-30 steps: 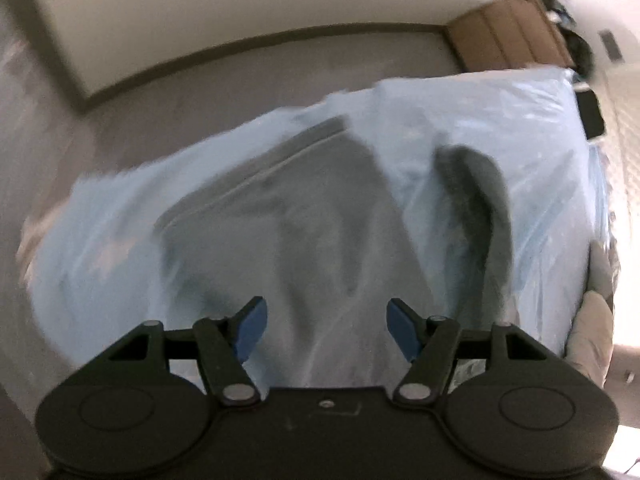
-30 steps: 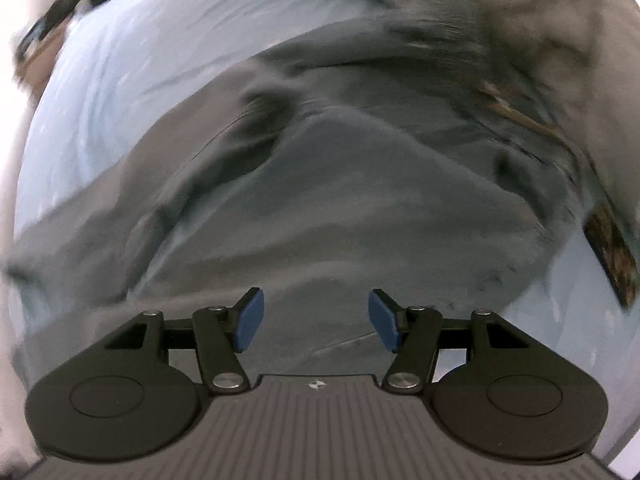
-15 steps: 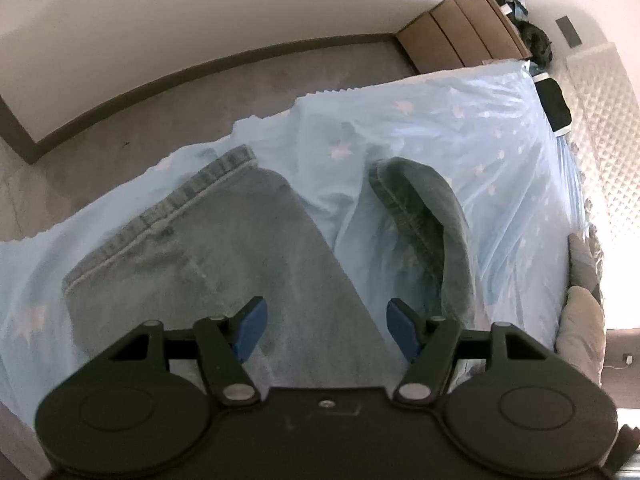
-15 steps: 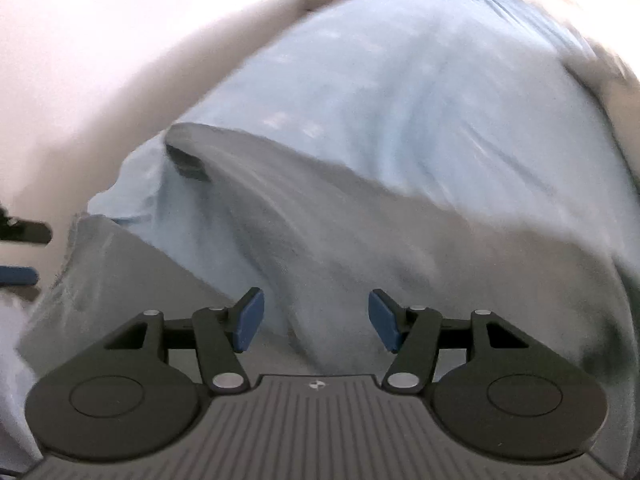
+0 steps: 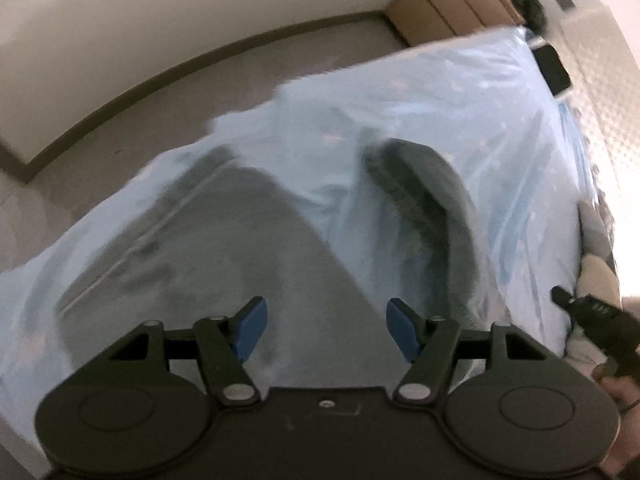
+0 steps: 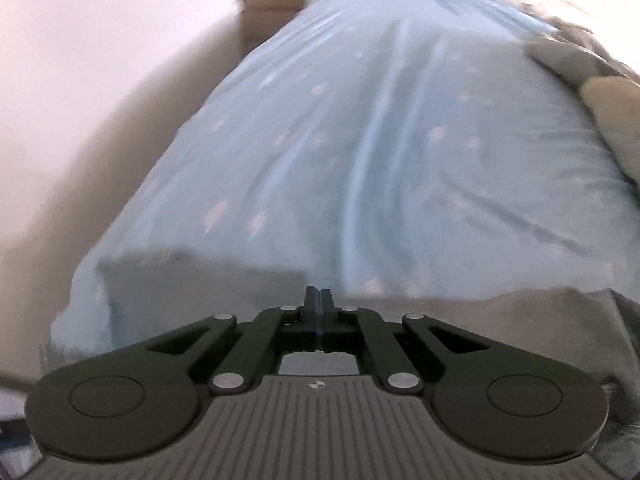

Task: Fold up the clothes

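Across the bed (image 5: 460, 92), covered in a light blue sheet with small pale star-like marks, lies one pair of grey jeans (image 5: 248, 248), its two legs spread apart: one broad leg runs under the left gripper (image 5: 324, 330), the other curls toward the right side of that view. No brand, label or writing can be read anywhere; both views are blurred. The left gripper hovers over the jeans with its two blue-padded fingers (image 5: 250, 328) released and wide apart, gripping nothing. The right gripper (image 6: 318, 312) has its fingers clenched tight together just above grey cloth; whether any fabric is pinched between them cannot be told. One cardboard box (image 5: 452, 4) stands on the floor past the bed. One beige pillow (image 6: 616, 116) rests at the sheet's edge.
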Demonstrator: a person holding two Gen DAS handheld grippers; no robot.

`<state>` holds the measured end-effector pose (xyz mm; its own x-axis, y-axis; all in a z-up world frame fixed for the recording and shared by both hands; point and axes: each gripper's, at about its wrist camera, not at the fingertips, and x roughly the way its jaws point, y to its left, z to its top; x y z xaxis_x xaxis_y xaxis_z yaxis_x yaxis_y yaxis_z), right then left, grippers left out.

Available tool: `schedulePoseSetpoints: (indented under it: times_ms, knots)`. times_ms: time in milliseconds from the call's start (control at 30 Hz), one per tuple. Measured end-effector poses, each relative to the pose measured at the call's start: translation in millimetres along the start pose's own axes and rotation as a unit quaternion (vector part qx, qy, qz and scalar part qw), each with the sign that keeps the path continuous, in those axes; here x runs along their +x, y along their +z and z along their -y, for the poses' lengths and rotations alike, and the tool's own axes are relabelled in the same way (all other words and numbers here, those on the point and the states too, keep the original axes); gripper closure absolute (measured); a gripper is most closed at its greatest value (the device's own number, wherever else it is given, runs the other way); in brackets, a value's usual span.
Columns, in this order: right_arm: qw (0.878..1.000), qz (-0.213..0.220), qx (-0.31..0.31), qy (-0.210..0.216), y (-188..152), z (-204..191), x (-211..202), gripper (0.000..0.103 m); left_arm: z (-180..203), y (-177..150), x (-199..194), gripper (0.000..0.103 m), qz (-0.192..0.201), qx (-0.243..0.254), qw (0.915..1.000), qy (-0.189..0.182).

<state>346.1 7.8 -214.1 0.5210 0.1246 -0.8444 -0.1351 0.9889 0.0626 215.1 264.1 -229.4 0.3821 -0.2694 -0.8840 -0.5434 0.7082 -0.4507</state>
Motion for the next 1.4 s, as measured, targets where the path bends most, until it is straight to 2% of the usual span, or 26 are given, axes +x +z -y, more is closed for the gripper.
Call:
schedulePoseSetpoints:
  times_ms: [67,133,167,233,267,300,367,400,567,633,667,700,733,867,933,1000,1100,1200,1300,1400]
  knots:
    - [1.000,0.002,-0.012,0.014,6.3,9.2,-2.6,0.103,14.4,4.4,12.6,0.040,-0.001,0.012,0.9999,-0.001]
    - [0.998,-0.012,-0.033,0.048,2.0,7.6,-2.7,0.102,23.5,6.3,22.8,0.040,-0.004,0.011,0.9999,0.002]
    - [0.996,-0.020,-0.051,0.064,-3.1,3.4,-2.5,0.093,27.6,7.2,27.7,0.040,-0.006,0.010,0.9999,0.004]
    - [0.990,-0.032,-0.105,0.092,-20.1,-13.5,-3.7,0.085,31.9,8.2,35.4,0.040,-0.007,0.002,0.9999,0.010]
    - [0.986,-0.035,-0.128,0.104,-27.0,-21.4,-3.7,0.072,32.4,9.0,39.4,0.040,-0.009,-0.004,0.9998,0.015]
    - [0.981,-0.038,-0.149,0.118,-34.0,-29.7,-3.6,0.055,31.9,10.4,42.7,0.040,-0.010,-0.008,0.9997,0.022]
    - [0.970,-0.038,-0.187,0.148,-48.1,-45.4,-4.2,0.039,30.2,13.5,47.4,0.040,-0.011,-0.013,0.9992,0.036]
    - [0.965,-0.036,-0.208,0.158,-55.4,-52.9,-4.6,0.037,29.5,15.0,48.7,0.040,-0.010,-0.013,0.9990,0.042]
    - [0.935,-0.047,-0.328,0.123,-82.5,-83.3,22.2,0.037,32.6,20.0,53.0,0.040,-0.009,0.011,0.9975,0.069]
    - [0.931,-0.056,-0.343,0.111,-85.7,-84.2,32.5,0.044,35.1,20.7,56.1,0.040,-0.012,0.015,0.9969,0.076]
    - [0.930,-0.059,-0.346,0.108,-85.9,-83.0,36.0,0.060,36.3,20.8,58.0,0.040,-0.014,0.014,0.9967,0.078]
    - [0.932,-0.057,-0.344,0.102,-83.7,-80.1,38.4,0.083,38.0,20.9,60.0,0.040,-0.016,0.013,0.9966,0.080]
    - [0.937,-0.055,-0.331,0.096,-77.5,-73.7,40.0,0.090,40.2,21.2,62.3,0.040,-0.018,0.013,0.9965,0.081]
    - [0.976,-0.029,-0.191,0.102,-34.4,-22.5,31.4,0.094,58.7,23.8,72.1,0.040,-0.022,0.033,0.9964,0.075]
    - [0.988,-0.009,-0.121,0.095,-12.9,9.6,23.8,0.094,72.8,25.5,78.7,0.040,-0.022,0.054,0.9960,0.067]
    - [0.995,0.001,-0.053,0.083,2.8,44.8,23.1,0.094,88.9,26.2,87.6,0.040,-0.022,0.076,0.9951,0.059]
    - [0.997,0.001,0.054,0.059,17.7,101.3,31.9,0.094,113.1,27.2,101.0,0.040,-0.022,0.108,0.9928,0.047]
    - [0.990,-0.016,0.133,0.034,18.0,146.3,49.3,0.092,137.3,28.3,114.3,0.040,-0.022,0.141,0.9892,0.035]
    - [0.985,-0.037,0.164,0.029,9.9,171.1,60.7,0.088,161.5,29.3,127.6,0.040,-0.021,0.173,0.9844,0.022]
    - [0.987,-0.044,0.155,0.027,-0.3,171.2,65.6,0.083,184.8,33.8,146.9,0.040,-0.021,0.191,0.9813,0.004]
